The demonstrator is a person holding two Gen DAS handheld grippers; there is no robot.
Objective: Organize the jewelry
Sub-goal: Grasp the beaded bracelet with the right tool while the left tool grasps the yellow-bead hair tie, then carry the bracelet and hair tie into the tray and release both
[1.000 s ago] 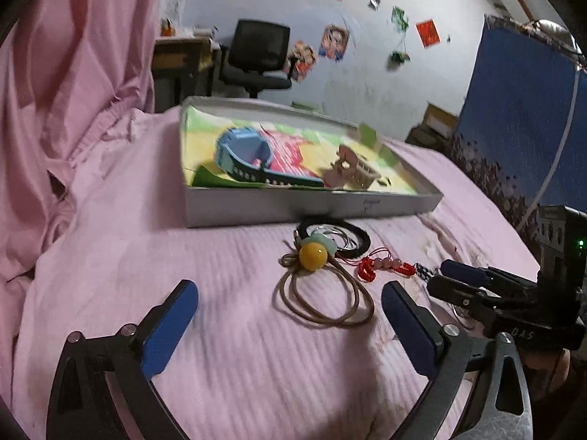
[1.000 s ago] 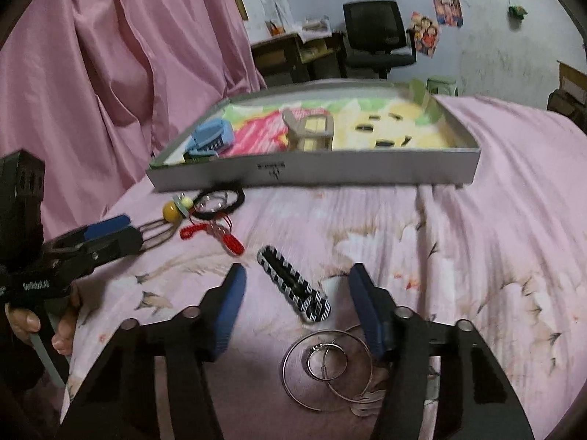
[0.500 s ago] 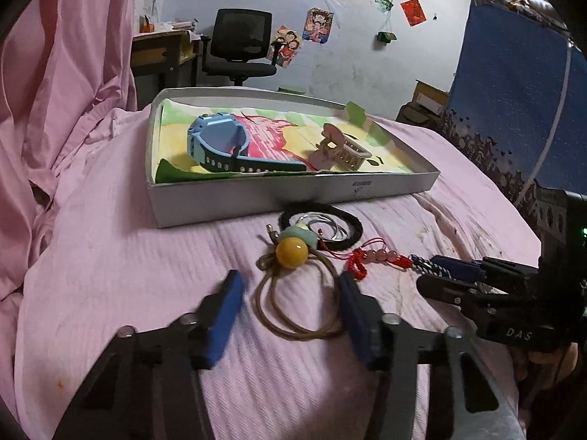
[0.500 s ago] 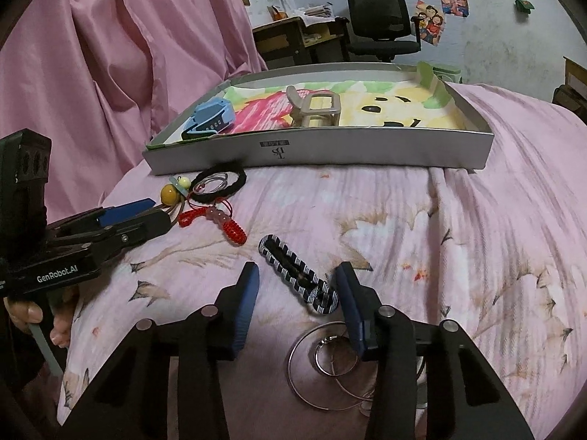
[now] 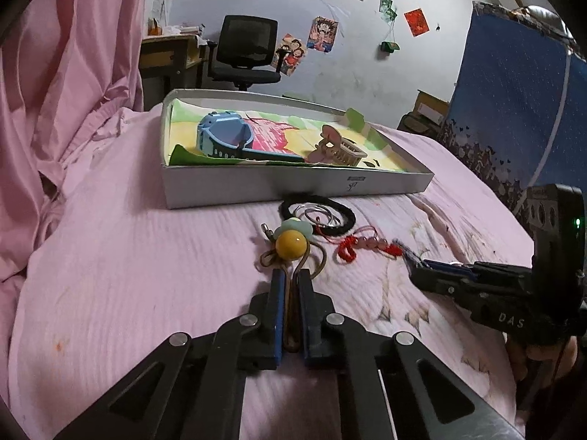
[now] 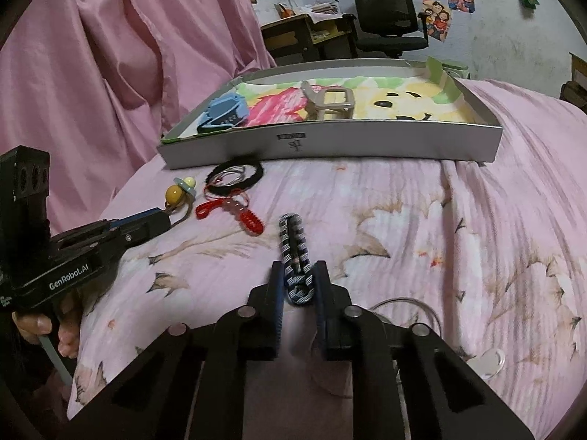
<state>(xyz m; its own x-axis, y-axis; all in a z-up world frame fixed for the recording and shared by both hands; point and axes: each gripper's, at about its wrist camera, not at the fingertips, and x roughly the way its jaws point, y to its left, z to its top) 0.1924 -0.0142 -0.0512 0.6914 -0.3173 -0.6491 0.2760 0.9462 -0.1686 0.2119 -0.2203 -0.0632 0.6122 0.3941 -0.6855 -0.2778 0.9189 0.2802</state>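
Nearest in the left wrist view, the left gripper (image 5: 290, 286) has its two fingers pressed together on the brown cord loop (image 5: 293, 302) of a hair tie lying on the pink bedspread (image 5: 146, 275). Just past the fingertips sits its yellow bead (image 5: 291, 244). The cord looks light, thin and limp, so it will likely dangle; gripping close to the bead seems steadiest.

In the right wrist view, the right gripper (image 6: 298, 278) is clamped on the near end of a black-and-white braided bracelet (image 6: 293, 245), which stretches ahead of the fingers. It looks soft and light and may droop when lifted.

Beyond lie a red beaded charm (image 6: 229, 209) and a black hair band (image 6: 234, 174).

Farthest, a shallow white box (image 6: 367, 145) holds a blue watch (image 6: 223, 112) and a beige hair claw (image 6: 330, 101).
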